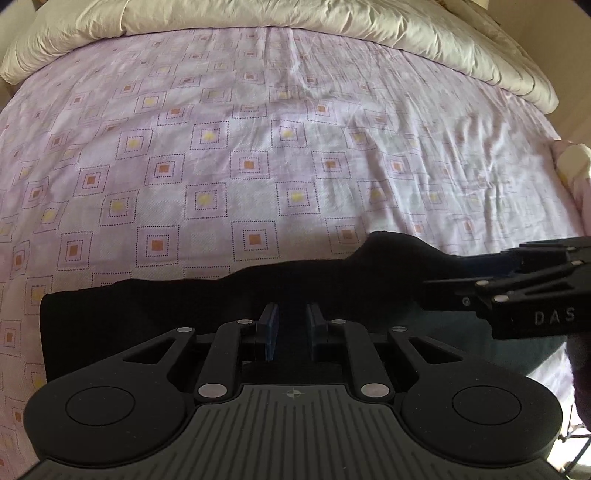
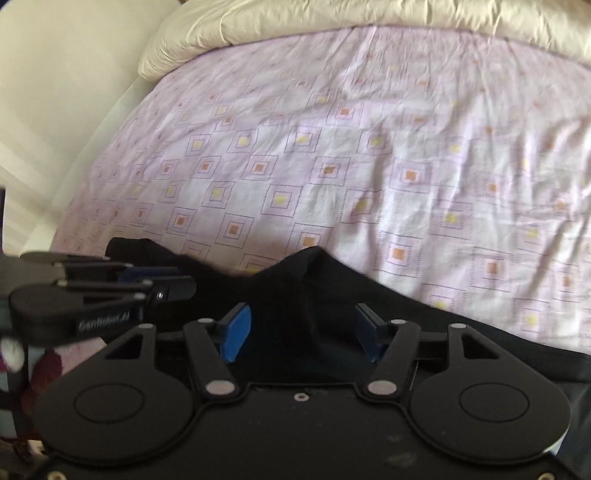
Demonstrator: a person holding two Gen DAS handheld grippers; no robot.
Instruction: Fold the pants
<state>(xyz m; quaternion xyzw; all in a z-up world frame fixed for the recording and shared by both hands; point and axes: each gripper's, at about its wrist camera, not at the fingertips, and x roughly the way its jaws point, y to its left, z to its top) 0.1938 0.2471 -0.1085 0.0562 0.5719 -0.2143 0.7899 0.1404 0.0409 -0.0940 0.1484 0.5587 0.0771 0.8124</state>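
The black pants (image 1: 155,306) lie along the near edge of the bed; they also show in the right wrist view (image 2: 317,291). My left gripper (image 1: 291,332) has its blue pads close together on the dark fabric between them. My right gripper (image 2: 303,332) has its pads wide apart over a raised fold of the pants, touching nothing that I can see. In the left wrist view the right gripper (image 1: 436,284) reaches in from the right onto the pants. In the right wrist view the left gripper (image 2: 184,280) comes in from the left.
A lilac bedsheet (image 1: 258,155) with square prints covers the bed. A rumpled cream duvet (image 1: 332,26) lies along the far side; it also shows in the right wrist view (image 2: 332,22). A pale wall (image 2: 55,92) runs along the bed's left edge.
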